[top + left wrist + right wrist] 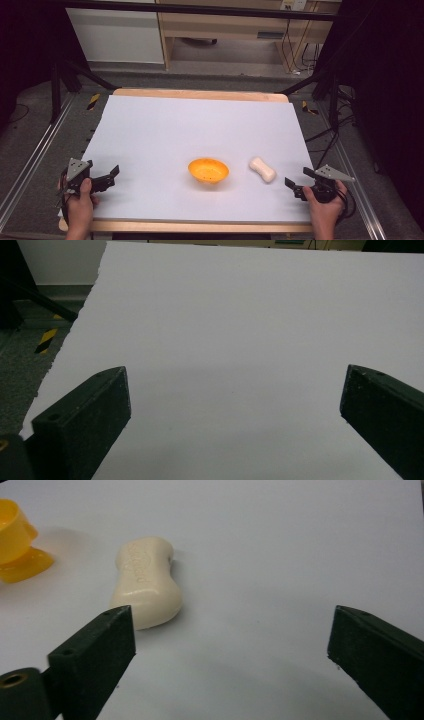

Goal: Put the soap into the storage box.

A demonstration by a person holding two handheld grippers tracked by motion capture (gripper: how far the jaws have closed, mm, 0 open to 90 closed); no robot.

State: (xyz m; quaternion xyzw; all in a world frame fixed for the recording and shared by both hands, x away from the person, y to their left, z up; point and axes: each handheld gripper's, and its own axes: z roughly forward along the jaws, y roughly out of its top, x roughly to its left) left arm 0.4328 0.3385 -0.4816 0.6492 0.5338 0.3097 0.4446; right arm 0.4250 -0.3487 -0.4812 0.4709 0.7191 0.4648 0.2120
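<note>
The soap bar (262,169) lies flat on the white sheet (190,130), right of centre and towards the near edge. In the high view its long axis runs on a diagonal, one end pointing away and to the left, the other towards the person and to the right. It is cream-coloured with a pinched waist. In the right gripper view (146,582) there are raised marks pressed into the far half of its top face, too faint to read as letters.

Just to its left sits the orange bowl (208,170), upright, apart from the soap, with a few small dark specks inside. The right gripper view catches the bowl's edge (17,545) at the far left.

The right gripper (300,184) rests near the sheet's right edge, held in a hand, its jaws spread wide with nothing between them; the soap lies just ahead of them, nearer the left jaw, not touched.

Well apart on the other side, the left gripper (111,176) sits near the sheet's left edge, jaws also released and wide, over bare sheet.
</note>
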